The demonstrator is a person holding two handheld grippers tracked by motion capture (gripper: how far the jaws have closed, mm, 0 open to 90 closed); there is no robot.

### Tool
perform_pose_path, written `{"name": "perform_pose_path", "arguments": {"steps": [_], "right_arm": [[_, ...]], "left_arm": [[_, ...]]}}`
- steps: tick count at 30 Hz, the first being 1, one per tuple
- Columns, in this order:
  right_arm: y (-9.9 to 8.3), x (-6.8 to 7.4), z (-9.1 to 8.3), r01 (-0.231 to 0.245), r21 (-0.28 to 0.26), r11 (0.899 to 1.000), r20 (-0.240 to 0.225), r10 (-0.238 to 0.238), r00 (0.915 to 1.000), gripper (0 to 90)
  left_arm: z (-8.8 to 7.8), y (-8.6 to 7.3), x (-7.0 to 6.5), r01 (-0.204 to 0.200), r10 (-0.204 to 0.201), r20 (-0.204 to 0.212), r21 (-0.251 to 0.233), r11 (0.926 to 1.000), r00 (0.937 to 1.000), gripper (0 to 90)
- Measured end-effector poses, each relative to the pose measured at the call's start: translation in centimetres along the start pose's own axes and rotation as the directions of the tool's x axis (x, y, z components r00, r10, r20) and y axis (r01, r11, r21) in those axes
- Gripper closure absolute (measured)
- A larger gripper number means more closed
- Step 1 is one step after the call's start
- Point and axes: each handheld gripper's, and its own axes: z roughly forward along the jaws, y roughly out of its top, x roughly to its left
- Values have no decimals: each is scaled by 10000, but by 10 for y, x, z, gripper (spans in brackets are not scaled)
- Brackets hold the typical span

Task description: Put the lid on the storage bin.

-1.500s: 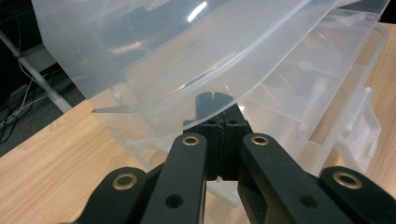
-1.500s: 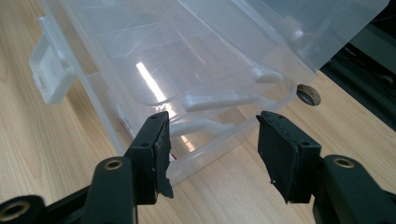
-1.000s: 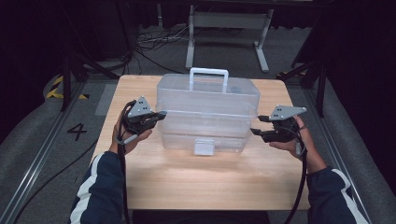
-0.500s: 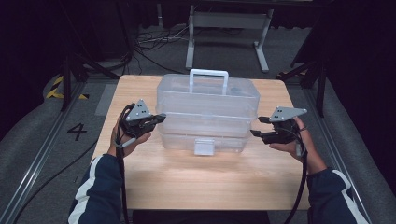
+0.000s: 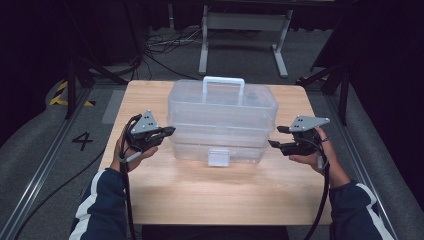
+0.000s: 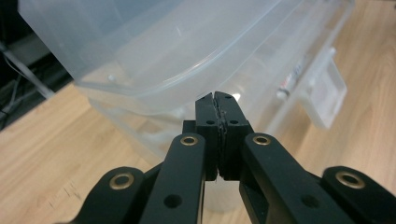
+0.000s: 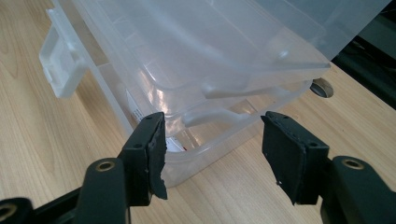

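On the wooden table [image 5: 200, 200], one clear storage box [image 5: 222, 122], two tongs, left tongs [image 5: 167, 132] closed empty, right tongs [image 5: 276, 137] apart.

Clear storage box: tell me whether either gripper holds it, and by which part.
Nothing is held. The left gripper is shut with nothing between its jaws, just short of the clear storage box; the right gripper is open beside it.

Overhead light falls brightly on the desk [image 5: 200, 200] while the surrounding floor stays dim, soft glare glints on the clear box [image 5: 222, 117], and close views blur slightly.
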Motion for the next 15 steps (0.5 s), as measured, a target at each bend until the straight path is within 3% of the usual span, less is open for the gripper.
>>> {"name": "perform_pose_path", "arguments": {"steps": [8,15], "right_arm": [[1,2,1,36,-11,10000,-52,-37,10000,403],[1,4,5,119,108,9999,-142,-117,9998,402]], "left_arm": [[5,-10,-4,-209,219,-137,709,9973,9997,893],[8,-13,-5,-180,197,-185,839,9963,9996,895]]}}
